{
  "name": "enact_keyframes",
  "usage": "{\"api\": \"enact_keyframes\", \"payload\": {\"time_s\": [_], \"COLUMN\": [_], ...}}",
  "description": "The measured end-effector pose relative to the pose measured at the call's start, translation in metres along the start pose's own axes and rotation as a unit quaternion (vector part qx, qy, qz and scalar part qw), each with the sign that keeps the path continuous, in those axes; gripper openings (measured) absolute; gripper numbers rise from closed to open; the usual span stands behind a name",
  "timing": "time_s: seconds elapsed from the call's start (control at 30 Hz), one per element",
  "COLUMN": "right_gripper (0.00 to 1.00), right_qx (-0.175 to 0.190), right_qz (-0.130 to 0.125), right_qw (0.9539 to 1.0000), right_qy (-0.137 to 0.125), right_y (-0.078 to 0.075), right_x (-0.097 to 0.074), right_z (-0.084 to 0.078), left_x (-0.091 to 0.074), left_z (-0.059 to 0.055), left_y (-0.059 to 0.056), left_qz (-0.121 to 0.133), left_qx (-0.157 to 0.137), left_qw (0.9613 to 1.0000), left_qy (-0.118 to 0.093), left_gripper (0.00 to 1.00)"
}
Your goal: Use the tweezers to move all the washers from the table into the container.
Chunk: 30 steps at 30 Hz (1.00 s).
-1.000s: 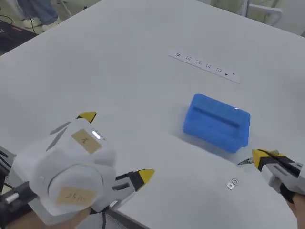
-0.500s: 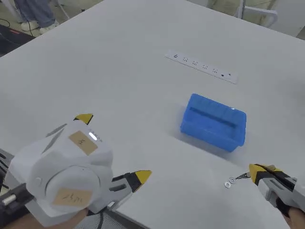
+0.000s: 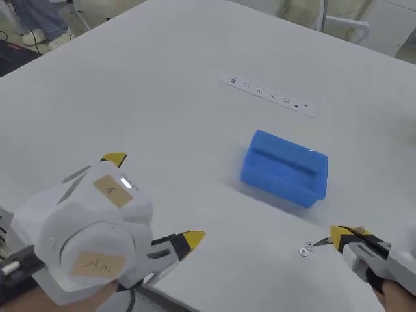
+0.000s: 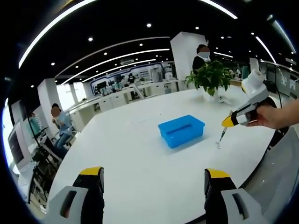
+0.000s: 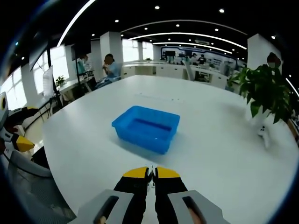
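Head view: a white table (image 3: 162, 84) carries a blue plastic container (image 3: 285, 168) standing open side up, with a white power strip (image 3: 268, 95) lying well beyond it. At the lower left the left gripper (image 3: 155, 198) hangs over the near edge of the table, its yellow-tipped jaws spread wide with nothing between them. At the lower right the right gripper (image 3: 344, 234) has its yellow tips pressed together on a pair of tweezers (image 3: 318, 243), whose thin metal points reach down to the washers (image 3: 304, 250). These lie on the tabletop near the container's front corner but apart from it; whether the tweezers actually pinch one cannot be told. Left gripper view: its own two jaws rise far apart and empty at the bottom, and the container (image 4: 181, 130) sits mid-table ahead. To the right, a hand (image 4: 273, 116) holds the right gripper (image 4: 229, 121), with the tweezers (image 4: 223, 135) slanting down to the washers (image 4: 217, 145). A potted plant (image 4: 212, 77) stands behind. Right gripper view: its jaws are clenched side by side, a sliver of the tweezers showing in the slit between them. The container (image 5: 146, 127) lies straight ahead, and the plant (image 5: 266, 93) is at the right.
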State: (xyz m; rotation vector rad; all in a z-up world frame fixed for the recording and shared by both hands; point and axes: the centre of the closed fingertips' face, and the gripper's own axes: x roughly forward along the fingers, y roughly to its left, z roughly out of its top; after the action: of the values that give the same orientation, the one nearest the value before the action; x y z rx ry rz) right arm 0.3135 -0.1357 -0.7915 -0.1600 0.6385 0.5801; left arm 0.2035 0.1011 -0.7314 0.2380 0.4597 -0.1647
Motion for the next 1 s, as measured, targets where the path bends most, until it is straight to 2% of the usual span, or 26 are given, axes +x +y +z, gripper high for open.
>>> {"api": "enact_keyframes", "payload": {"time_s": [0.1, 0.27, 0.53, 0.87, 1.0], "right_gripper": [0.01, 0.02, 0.02, 0.02, 0.02], "right_qx": [-0.006, 0.02, 0.017, -0.001, -0.023], "right_qz": [-0.001, 0.004, 0.002, 0.002, 0.0], "right_qw": [1.0, 0.9998, 0.9997, 0.9998, 0.9993], "right_qy": [0.007, 0.008, 0.016, 0.022, 0.028], "right_y": [0.0, 0.003, 0.003, 0.002, 0.002], "right_x": [0.003, 0.006, 0.011, 0.011, 0.011], "right_z": [-0.007, -0.011, -0.017, -0.016, -0.015], "left_x": [0.001, -0.001, -0.003, -0.004, -0.004], "left_z": [0.002, 0.003, -0.003, -0.008, -0.008], "left_y": [-0.001, -0.002, -0.004, -0.003, -0.002], "left_qz": [0.0, -0.001, -0.003, -0.001, 0.0], "left_qx": [-0.002, -0.002, -0.001, -0.005, -0.006], "left_qw": [1.0, 1.0, 1.0, 0.9999, 0.9999], "left_qy": [-0.003, -0.002, 0.005, 0.011, 0.012], "left_gripper": [0.91, 0.91, 0.91, 0.91, 0.91]}}
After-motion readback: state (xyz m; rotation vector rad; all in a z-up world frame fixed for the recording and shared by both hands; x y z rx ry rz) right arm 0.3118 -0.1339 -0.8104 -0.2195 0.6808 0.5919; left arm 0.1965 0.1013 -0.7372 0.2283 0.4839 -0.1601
